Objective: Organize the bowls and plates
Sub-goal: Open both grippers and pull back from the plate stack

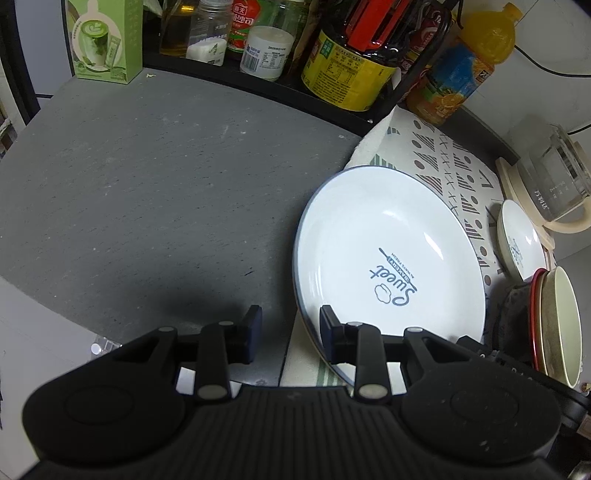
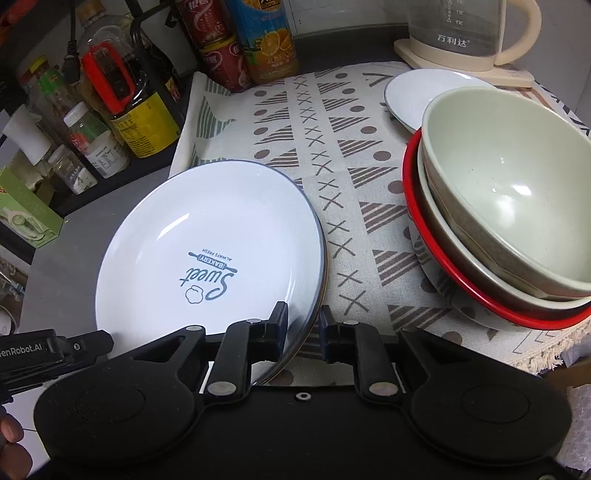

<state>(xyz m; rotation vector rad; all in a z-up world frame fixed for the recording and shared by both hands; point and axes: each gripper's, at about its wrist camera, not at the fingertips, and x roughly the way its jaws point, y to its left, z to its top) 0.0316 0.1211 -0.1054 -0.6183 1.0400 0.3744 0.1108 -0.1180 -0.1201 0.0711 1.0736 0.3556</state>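
A grey bench (image 1: 140, 184) fills the left of the scene, bare across most of its width, with a black shelf (image 1: 258, 88) of bottles and jars running along its far edge and a green carton (image 1: 107, 40) at the far left corner. That open grey stretch is the widest free room; the near edge of the bench drops off just ahead of the left hand-held gripper (image 1: 290, 334).

That left hand-held gripper points steeply down, its fingers apart; the right finger lies over the near rim of the large white plate (image 1: 388, 254), the left finger over bare bench, and nothing is pinched between them.

The large white plate, printed "Sweet Bakery", sits half on the grey bench and half on a patterned cloth (image 2: 332, 166). The right hand-held gripper (image 2: 303, 328) also tilts steeply down and has its two fingers close together astride the plate's near right rim; whether the pads press on the rim cannot be told.

Right of a clear strip of cloth stands a stack of bowls (image 2: 506, 206), a pale green one nested on top, red-rimmed one lowest. Behind it lie a small white plate (image 2: 410, 92) and a glass kettle (image 2: 465, 33)
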